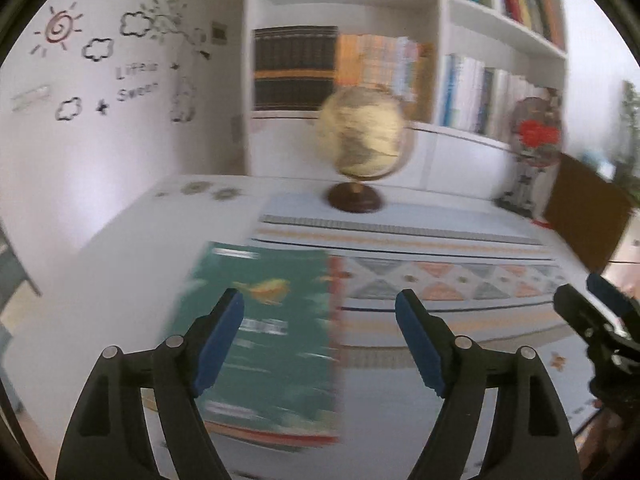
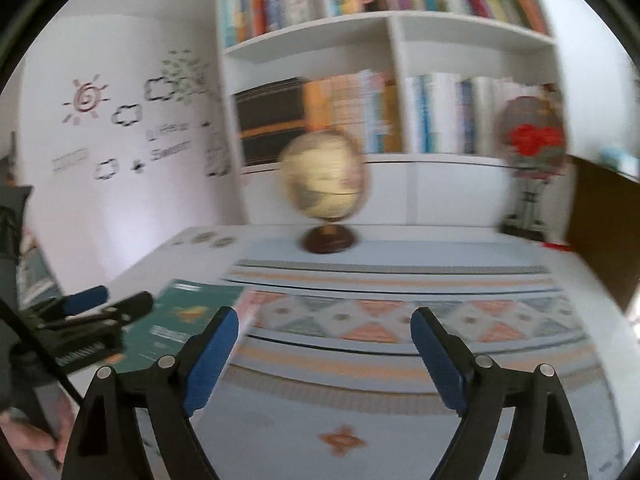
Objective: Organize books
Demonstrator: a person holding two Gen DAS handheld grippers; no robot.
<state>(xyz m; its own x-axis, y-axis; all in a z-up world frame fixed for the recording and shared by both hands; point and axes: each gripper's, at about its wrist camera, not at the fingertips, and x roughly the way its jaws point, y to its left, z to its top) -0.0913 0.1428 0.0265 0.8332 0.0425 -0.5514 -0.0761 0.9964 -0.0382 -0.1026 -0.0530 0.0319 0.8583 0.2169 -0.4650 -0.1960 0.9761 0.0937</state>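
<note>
A green book (image 1: 272,344) with an orange fish on its cover lies flat on the patterned tablecloth (image 1: 440,280). My left gripper (image 1: 320,300) hangs above it, open, with the book's right half showing between the fingers and nothing gripped. My right gripper (image 2: 324,318) is open over the bare cloth (image 2: 380,360), to the right of the same green book (image 2: 180,328). The right gripper (image 1: 588,300) also shows at the right edge of the left wrist view, and the left gripper (image 2: 108,300) at the left of the right wrist view. Both views are motion-blurred.
A globe (image 1: 360,136) on a dark wooden base stands at the back of the table. Behind it a white bookcase (image 1: 440,4) is filled with upright books. A figure with red flowers (image 1: 536,140) and a brown board (image 1: 588,216) stand at the right.
</note>
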